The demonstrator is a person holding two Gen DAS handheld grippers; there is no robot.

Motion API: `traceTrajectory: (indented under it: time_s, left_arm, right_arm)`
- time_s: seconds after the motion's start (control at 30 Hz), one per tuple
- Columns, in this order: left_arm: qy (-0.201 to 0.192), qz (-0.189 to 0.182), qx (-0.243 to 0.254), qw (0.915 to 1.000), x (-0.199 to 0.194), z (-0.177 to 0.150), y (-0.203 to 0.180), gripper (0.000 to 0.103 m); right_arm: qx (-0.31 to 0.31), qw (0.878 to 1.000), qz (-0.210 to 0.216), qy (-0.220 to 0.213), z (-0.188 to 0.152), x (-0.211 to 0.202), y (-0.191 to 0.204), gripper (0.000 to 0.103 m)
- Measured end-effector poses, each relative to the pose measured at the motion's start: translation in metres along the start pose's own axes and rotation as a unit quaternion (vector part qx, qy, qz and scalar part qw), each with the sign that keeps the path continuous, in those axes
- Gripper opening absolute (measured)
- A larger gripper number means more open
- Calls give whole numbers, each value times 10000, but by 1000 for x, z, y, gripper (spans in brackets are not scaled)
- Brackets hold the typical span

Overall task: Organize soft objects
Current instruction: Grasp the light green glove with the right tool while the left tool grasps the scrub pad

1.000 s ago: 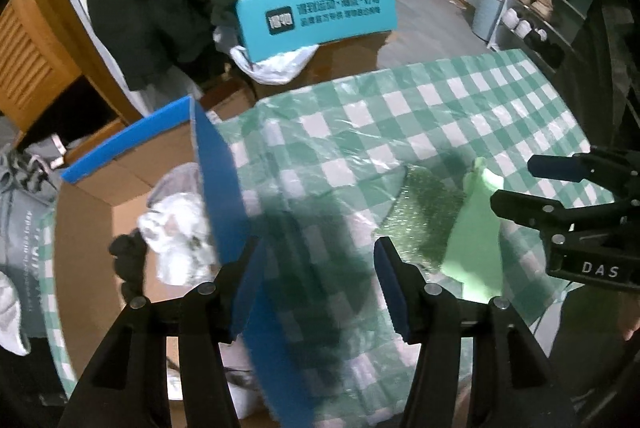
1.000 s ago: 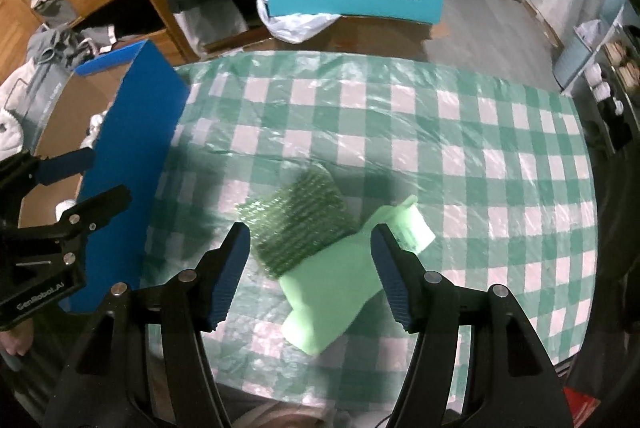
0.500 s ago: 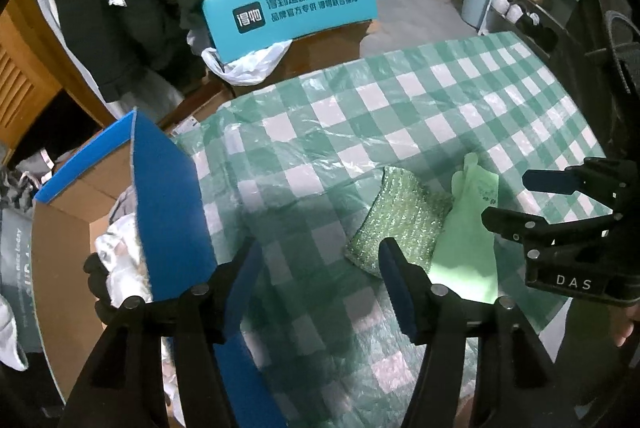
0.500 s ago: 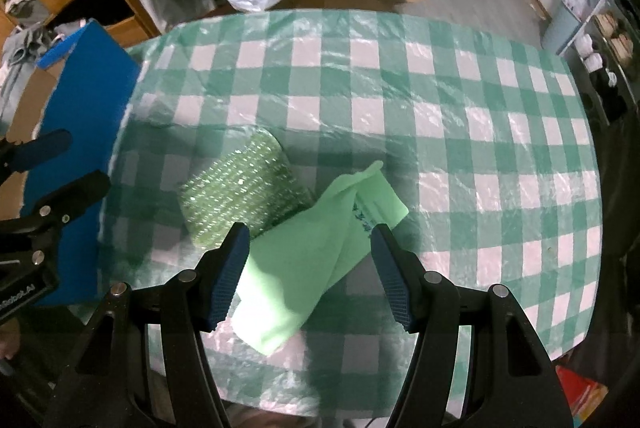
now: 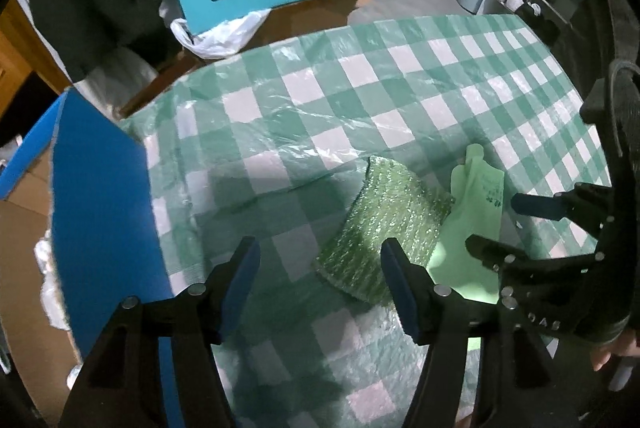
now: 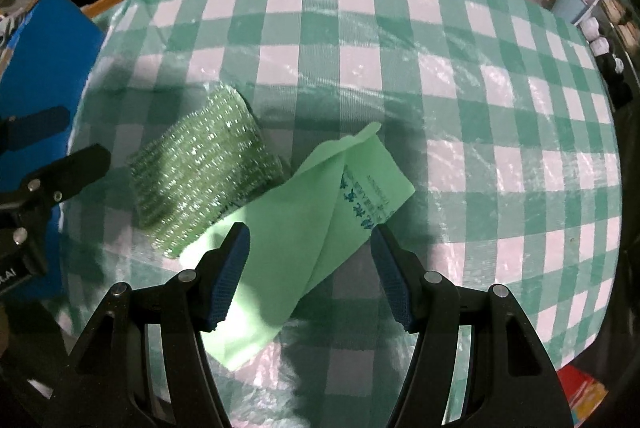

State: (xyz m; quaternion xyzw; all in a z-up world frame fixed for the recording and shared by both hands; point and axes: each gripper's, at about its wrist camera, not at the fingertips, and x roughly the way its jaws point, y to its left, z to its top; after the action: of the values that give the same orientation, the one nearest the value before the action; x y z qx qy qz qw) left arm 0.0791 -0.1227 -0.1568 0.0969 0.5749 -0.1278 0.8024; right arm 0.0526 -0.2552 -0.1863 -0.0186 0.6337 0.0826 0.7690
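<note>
At my far left stands the blue-walled cardboard box (image 5: 100, 212), just beside the table with the green-and-white checked plastic cloth (image 6: 400, 68). My left gripper (image 5: 318, 280) hangs spread and empty near the glittery green knitted scrub pad (image 6: 200, 172). That pad overlaps the pale green folded cloth (image 6: 304, 224), under my right gripper (image 6: 310, 268), also spread and empty. Risk: pinching one may drag the other, or snag the slick cover.
</note>
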Motion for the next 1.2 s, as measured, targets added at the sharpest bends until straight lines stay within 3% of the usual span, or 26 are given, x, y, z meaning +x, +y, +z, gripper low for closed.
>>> traceTrajectory:
  time_s: [0.57,0.67,0.73,0.83,1.2]
  left_arm:
    - [164,-110,372,9991,20,3,-21,68]
    - [210,-118,392,9989,23,3,-23,68]
    - [255,-134,393,9988,25,3,-24,68]
    - [326,-227,383,9985,27,2,-26,68]
    - [413,-341,564,9970,35,1,-42,71]
  right_arm:
    - [-160,9997,-170,-97,0,22,3,63]
    - [-225,9996,-154,-125,0,22,10,54]
    - [-316,9993,-128,-154,-1,19,15,34]
    - [-391,9991,-53,-152,-1,19,17,14]
    - [-25,9992,-91,-384,5,-7,-18,9]
